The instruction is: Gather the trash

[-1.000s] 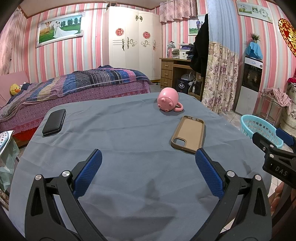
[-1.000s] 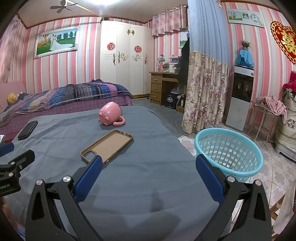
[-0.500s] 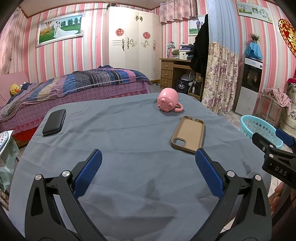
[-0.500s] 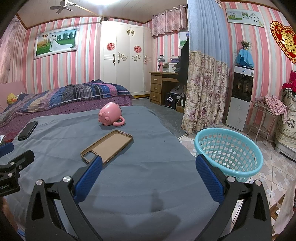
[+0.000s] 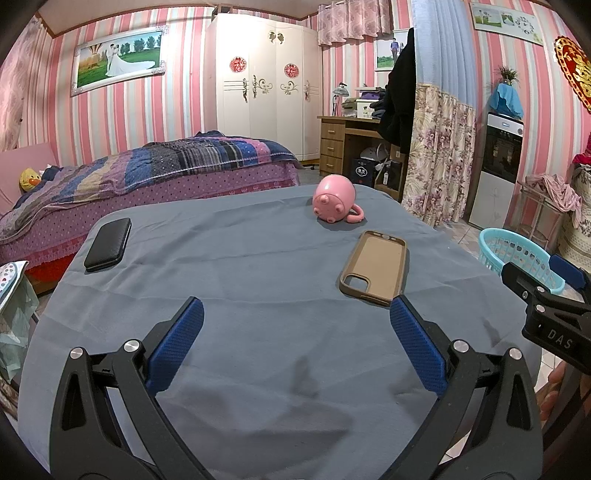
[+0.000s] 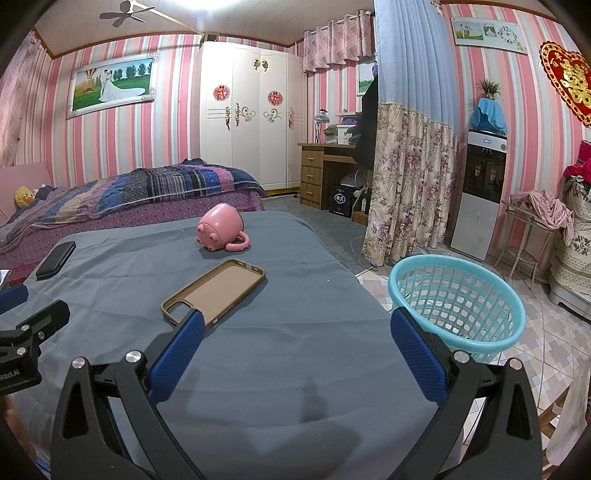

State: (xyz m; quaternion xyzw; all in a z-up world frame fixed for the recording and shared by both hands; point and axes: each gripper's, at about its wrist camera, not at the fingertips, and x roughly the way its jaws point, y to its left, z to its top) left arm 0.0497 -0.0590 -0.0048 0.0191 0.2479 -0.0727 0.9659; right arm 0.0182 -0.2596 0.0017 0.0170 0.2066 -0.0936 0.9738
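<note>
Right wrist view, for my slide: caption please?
Open right gripper above grey cloth, facing tan phone case, pink mug, turquoise basket.

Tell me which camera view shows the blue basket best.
The right wrist view: the blue basket appears whole on the tiled floor beside the table, its inside visible. The left wrist view catches only part of it, partly hidden behind the right hand-held gripper.

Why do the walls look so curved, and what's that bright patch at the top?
Both wrist views are fisheye, so the striped walls bow toward the dark rounded corners. In the right wrist view a ceiling light glares white beside the ceiling fan. In both views the open grippers cast soft shadows on the grey cloth, and everything stays sharp.
</note>
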